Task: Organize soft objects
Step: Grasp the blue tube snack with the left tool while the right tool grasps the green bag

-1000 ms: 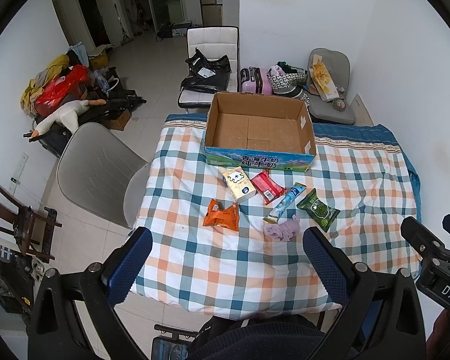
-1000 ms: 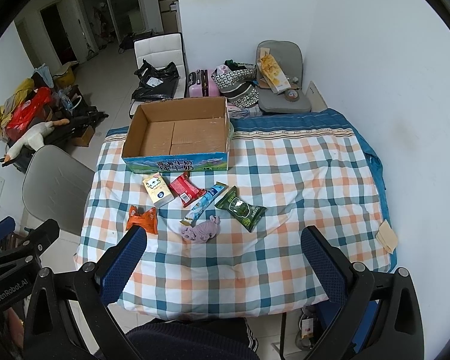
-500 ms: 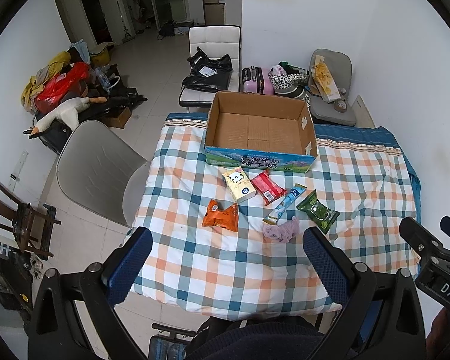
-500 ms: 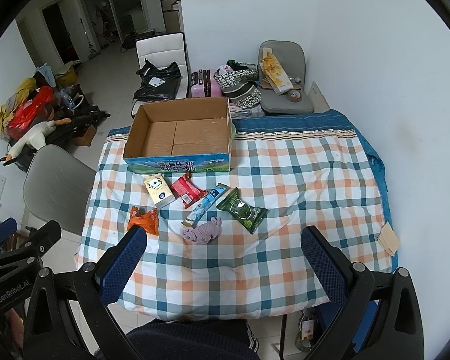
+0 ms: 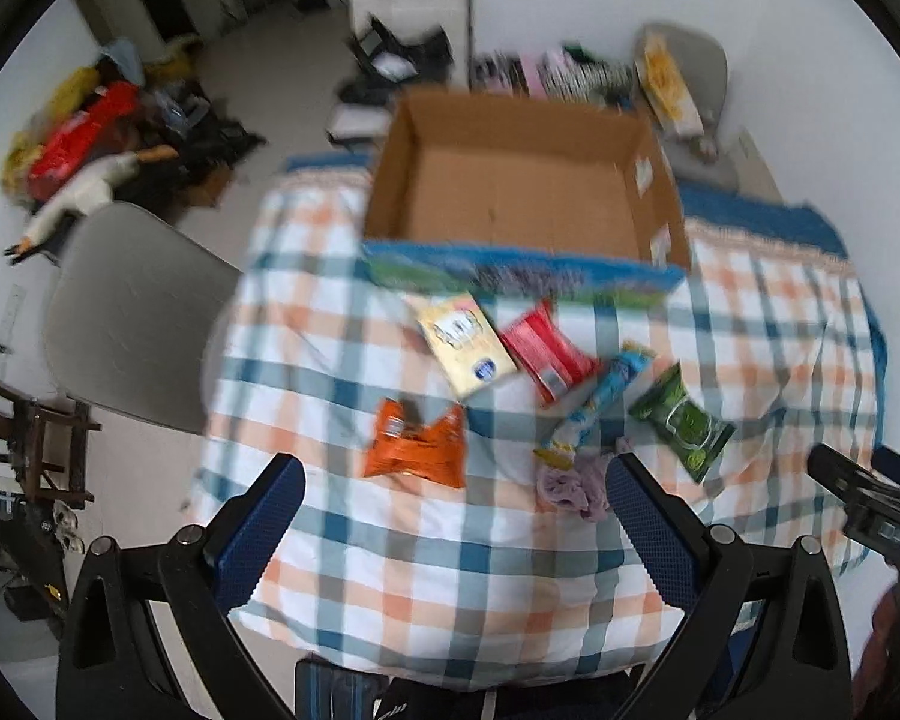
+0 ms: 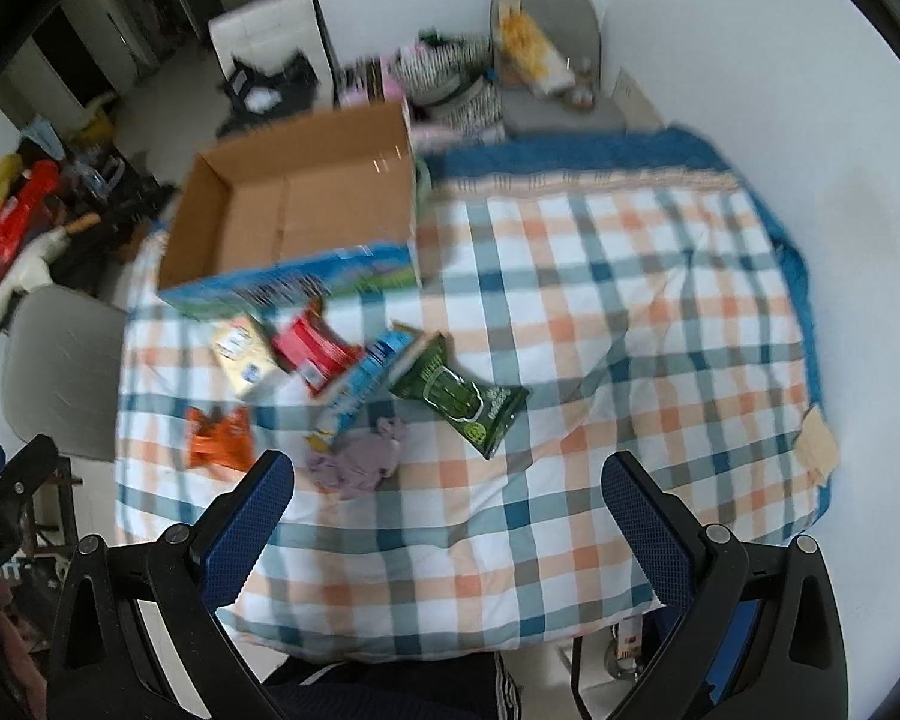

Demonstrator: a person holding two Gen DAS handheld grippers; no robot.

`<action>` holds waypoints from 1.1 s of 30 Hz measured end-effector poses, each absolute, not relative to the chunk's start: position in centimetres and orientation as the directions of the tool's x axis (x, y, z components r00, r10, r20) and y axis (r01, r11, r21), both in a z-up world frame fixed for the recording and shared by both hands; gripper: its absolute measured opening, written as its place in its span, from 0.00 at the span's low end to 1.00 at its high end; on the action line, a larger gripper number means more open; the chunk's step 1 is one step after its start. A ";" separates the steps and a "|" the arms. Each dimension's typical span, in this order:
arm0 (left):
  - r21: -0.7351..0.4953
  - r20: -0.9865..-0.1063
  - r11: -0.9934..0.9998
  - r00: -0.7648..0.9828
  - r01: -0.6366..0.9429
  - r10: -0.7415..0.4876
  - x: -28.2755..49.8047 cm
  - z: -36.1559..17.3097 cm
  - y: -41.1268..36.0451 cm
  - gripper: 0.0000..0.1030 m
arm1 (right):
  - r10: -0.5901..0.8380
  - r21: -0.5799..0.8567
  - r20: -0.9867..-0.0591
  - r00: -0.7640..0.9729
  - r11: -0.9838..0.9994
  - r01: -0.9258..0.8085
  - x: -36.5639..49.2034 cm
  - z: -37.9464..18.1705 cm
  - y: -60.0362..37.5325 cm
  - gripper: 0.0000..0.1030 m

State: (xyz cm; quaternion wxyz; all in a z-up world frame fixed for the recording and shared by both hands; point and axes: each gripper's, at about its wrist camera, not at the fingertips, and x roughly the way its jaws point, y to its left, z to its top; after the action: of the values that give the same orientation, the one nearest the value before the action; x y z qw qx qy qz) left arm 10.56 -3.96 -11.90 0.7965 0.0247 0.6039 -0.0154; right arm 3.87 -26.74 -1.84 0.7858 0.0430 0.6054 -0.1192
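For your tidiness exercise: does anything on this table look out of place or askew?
Six soft items lie scattered at odd angles before the empty box: yellow pack, red pack, blue tube, green pack, orange pack, purple cloth. Nothing looks spilled or damaged.

Plaid tablecloth in white, orange and teal, edged blue at 12 o'clock. Brown cardboard box with a blue-and-green printed front; at its 6 o'clock, yellow packet, red packet, orange packet, light-blue tube, green packet, lilac cloth. Blue pads on black gripper fingers.
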 end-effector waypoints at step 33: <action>-0.134 -0.972 0.963 -0.222 0.233 -0.081 16.2 -33.2 -25.8 0.25 | 0.108 0.048 -0.977 -0.186 0.952 0.301 12.3 -35.3 -35.1 0.52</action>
State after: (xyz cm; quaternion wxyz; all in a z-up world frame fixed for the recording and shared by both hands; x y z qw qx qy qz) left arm 16.25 -25.76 -33.23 0.6217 0.0491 0.7715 -0.1263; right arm 12.31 -35.08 -35.25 0.6238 0.1337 0.7661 -0.0774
